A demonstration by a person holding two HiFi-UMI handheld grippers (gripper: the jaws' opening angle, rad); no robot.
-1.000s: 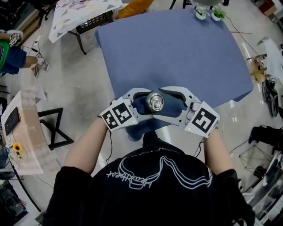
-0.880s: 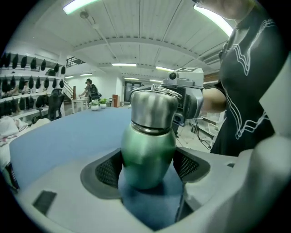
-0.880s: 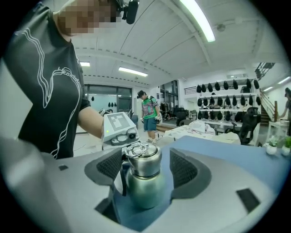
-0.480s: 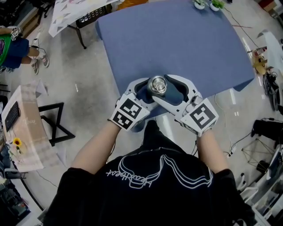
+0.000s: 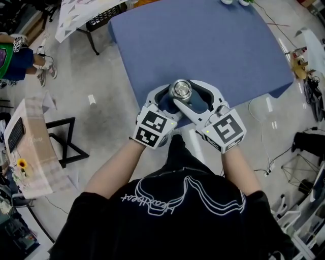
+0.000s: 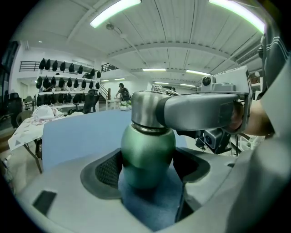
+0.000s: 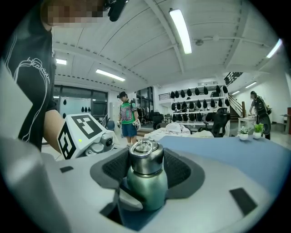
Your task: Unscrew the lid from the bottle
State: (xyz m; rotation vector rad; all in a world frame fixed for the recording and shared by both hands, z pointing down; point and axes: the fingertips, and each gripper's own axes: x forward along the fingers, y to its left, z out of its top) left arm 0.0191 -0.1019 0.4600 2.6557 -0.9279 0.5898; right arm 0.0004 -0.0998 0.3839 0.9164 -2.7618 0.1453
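A green metal bottle (image 6: 148, 154) with a steel ring-topped lid (image 7: 145, 157) stands upright on the blue table (image 5: 203, 40), close to its near edge. My left gripper (image 6: 148, 169) is shut on the bottle's green body, with a pad against each side. My right gripper (image 7: 145, 164) reaches in higher up. Its jaws are closing with the lid between the pads, and I see no firm press. From above, the lid (image 5: 181, 90) shows between the left gripper (image 5: 170, 101) and the right gripper (image 5: 189, 95). The right gripper's finger (image 6: 204, 111) crosses the lid in the left gripper view.
The table's near edge runs just under both grippers. A black-framed stand (image 5: 61, 144) and a table with a patterned cloth (image 5: 81, 10) are on the floor to the left. A person (image 5: 15, 56) stands at the far left. Cables (image 5: 310, 96) lie to the right.
Both hands have drawn closer together under the bottle. The right gripper's jaws have narrowed round the lid. The bottle stays upright in the left gripper.
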